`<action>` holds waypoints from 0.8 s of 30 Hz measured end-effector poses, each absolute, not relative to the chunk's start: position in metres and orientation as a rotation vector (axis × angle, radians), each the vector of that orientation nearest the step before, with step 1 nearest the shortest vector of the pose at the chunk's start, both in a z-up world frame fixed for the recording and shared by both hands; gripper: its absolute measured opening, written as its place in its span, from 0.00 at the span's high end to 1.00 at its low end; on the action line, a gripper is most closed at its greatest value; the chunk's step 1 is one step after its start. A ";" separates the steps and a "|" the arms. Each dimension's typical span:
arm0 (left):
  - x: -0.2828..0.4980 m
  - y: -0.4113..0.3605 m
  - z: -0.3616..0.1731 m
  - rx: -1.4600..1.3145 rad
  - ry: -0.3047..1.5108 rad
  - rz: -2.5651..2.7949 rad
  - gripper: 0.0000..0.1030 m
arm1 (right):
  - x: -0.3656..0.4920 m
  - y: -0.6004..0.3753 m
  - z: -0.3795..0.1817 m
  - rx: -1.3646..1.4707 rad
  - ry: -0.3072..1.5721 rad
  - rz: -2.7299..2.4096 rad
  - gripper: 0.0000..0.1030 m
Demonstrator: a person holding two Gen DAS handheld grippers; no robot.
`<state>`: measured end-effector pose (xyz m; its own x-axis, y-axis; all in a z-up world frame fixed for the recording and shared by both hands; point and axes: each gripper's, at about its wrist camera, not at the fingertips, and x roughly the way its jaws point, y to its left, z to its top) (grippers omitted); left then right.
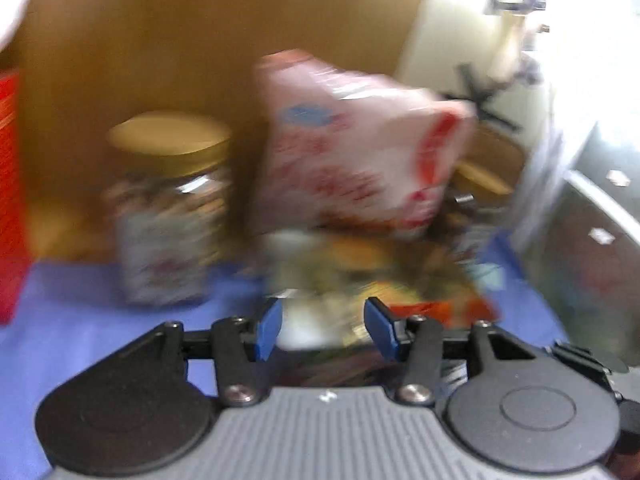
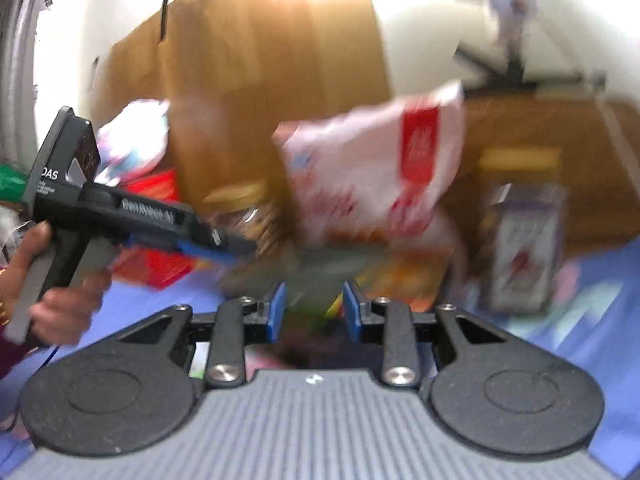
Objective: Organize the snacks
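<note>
Both views are blurred. A white snack bag with red print (image 1: 352, 152) (image 2: 376, 176) stands tilted on a pile of colourful flat packets (image 1: 360, 268) (image 2: 400, 276), in front of a brown cardboard box (image 1: 200, 40) (image 2: 260, 60). My left gripper (image 1: 324, 330) is open, its blue pads apart just before the pile, with nothing pressed between them. In the right wrist view it (image 2: 224, 246) reaches in from the left, held by a hand (image 2: 60, 308). My right gripper (image 2: 314, 312) is open too, short of the pile and holding nothing.
A gold-lidded glass jar (image 1: 172, 208) (image 2: 524, 236) stands on the blue cloth (image 1: 80, 320) (image 2: 600, 320). A second jar (image 2: 244, 216) sits behind the left gripper. A red box (image 1: 8, 192) is at the far left, and red packets (image 2: 156, 256) lie nearby.
</note>
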<state>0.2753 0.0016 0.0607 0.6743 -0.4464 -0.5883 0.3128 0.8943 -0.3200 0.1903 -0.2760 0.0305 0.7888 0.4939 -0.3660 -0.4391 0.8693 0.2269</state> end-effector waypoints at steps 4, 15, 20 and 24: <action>0.287 0.011 0.027 -0.279 0.862 -0.405 0.53 | 0.217 -0.258 0.000 0.205 0.605 0.505 0.66; 0.271 -0.022 0.005 -0.219 0.922 -0.455 0.55 | 0.224 -0.253 -0.017 0.291 0.685 0.475 0.62; 0.241 -0.058 0.015 -0.088 0.912 -0.547 0.55 | 0.189 -0.278 -0.015 0.287 0.665 0.440 0.62; 0.215 -0.095 0.023 0.032 0.894 -0.640 0.54 | 0.153 -0.299 -0.011 0.304 0.641 0.391 0.61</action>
<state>0.2146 -0.0954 0.0230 0.4539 -0.5053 -0.7339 0.5313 0.8147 -0.2323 0.1532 -0.2987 -0.0112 0.7332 0.4421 -0.5167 -0.2580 0.8839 0.3901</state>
